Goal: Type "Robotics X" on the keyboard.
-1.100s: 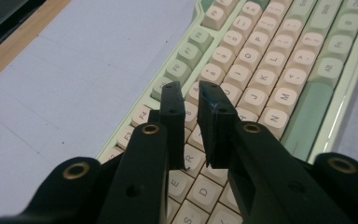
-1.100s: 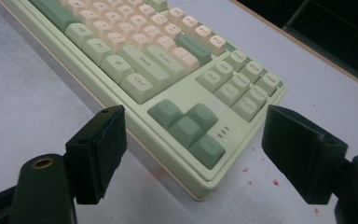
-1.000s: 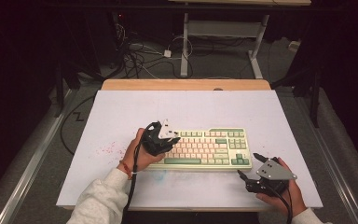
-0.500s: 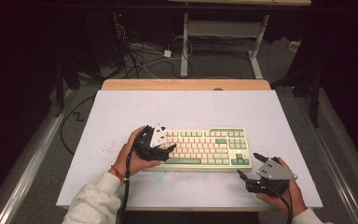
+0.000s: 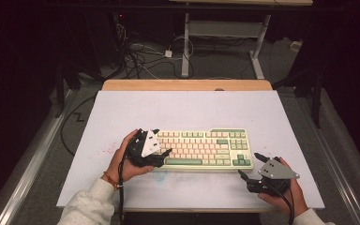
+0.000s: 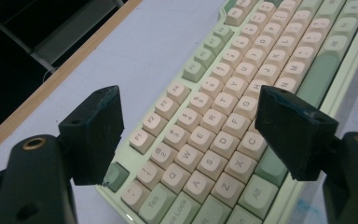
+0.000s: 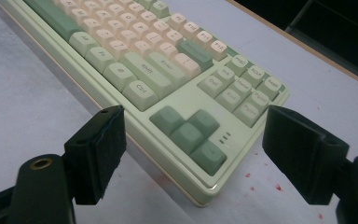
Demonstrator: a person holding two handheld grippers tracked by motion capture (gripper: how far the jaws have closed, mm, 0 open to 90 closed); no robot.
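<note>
A cream and green keyboard lies flat on the white table mat, near the front. My left gripper hovers over its left end, held in a hand. In the left gripper view the left gripper has just been opening its jaws; they stand wide over the letter keys of the keyboard, gripping nothing. My right gripper rests open off the keyboard's front right corner. In the right gripper view the right gripper frames the arrow keys of the keyboard, with nothing between its pads.
Small red specks mark the mat left of the keyboard. A wooden strip edges the table's far side. Cables and a desk frame lie on the dark floor beyond.
My left gripper has slid left and slightly toward the front edge along the keyboard, and its jaws have spread apart. The right gripper and the keyboard have stayed put.
</note>
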